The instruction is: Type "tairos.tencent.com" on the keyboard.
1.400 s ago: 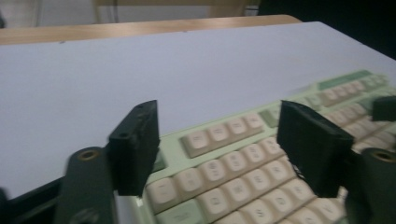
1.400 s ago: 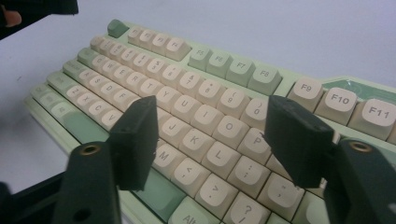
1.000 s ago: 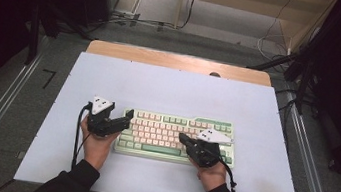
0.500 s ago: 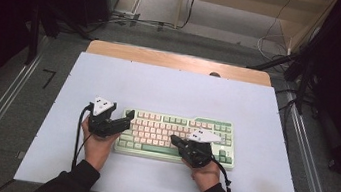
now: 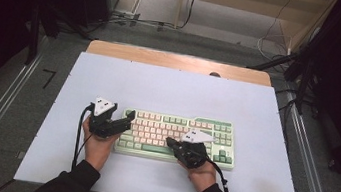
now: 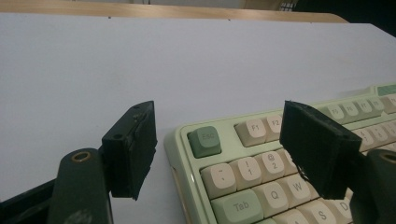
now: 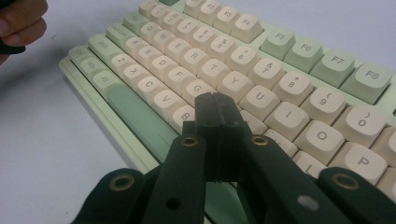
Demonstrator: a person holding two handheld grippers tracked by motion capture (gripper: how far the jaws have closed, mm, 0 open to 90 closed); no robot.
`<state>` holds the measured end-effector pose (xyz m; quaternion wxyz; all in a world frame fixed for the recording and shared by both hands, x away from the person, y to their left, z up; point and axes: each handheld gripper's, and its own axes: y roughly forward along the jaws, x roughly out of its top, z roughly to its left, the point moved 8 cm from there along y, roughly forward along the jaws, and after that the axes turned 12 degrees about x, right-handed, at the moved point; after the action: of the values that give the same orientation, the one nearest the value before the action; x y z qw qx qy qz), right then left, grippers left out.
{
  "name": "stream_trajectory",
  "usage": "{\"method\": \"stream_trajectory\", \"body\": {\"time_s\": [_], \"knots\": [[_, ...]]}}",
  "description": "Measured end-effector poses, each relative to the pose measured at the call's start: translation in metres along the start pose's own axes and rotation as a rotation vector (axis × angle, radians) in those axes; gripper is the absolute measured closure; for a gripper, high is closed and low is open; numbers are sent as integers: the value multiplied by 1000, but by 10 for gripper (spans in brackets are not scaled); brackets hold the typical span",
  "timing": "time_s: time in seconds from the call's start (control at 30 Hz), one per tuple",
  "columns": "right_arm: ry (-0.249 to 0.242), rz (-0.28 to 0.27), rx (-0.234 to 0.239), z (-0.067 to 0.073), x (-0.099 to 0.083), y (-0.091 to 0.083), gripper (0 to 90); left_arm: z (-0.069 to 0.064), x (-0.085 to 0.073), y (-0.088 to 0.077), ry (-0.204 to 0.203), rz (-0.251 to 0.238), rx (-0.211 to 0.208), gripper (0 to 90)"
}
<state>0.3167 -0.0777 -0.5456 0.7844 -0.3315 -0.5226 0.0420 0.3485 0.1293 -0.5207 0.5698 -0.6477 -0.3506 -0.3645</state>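
A pale green keyboard [image 5: 169, 123] with cream keys lies across the near middle of the white table top [image 5: 169, 91]. My left gripper [image 5: 127, 121] is at its left end, open. In the left gripper view the jaws [image 6: 217, 112] stand wide apart. One is beside the keyboard's [image 6: 261, 163] Esc corner and the other is above the F-key row; neither pad presses on anything. My right gripper [image 5: 170, 140] is shut. In the right gripper view its closed tip [image 7: 217, 100] hovers over the keyboard's [image 7: 289, 88] letter keys near B and H, with nothing between the jaws.
A wooden strip [image 5: 178, 61] borders the table's far edge. Cables [image 5: 133, 20] lie on the floor beyond it, and metal rails [image 5: 303, 145] run along both sides. The person's left-hand fingers [image 7: 18, 23] show at the top left of the right gripper view.
My right gripper has shifted a little to the left over the keyboard. The left gripper has stayed in place with its jaws apart.
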Motion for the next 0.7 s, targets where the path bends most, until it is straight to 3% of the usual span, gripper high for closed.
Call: {"method": "stream_trajectory", "body": {"time_s": [0.7], "knots": [[-2, 13, -12, -1, -2, 4, 873, -1, -1, 1, 4, 4, -7, 277]]}}
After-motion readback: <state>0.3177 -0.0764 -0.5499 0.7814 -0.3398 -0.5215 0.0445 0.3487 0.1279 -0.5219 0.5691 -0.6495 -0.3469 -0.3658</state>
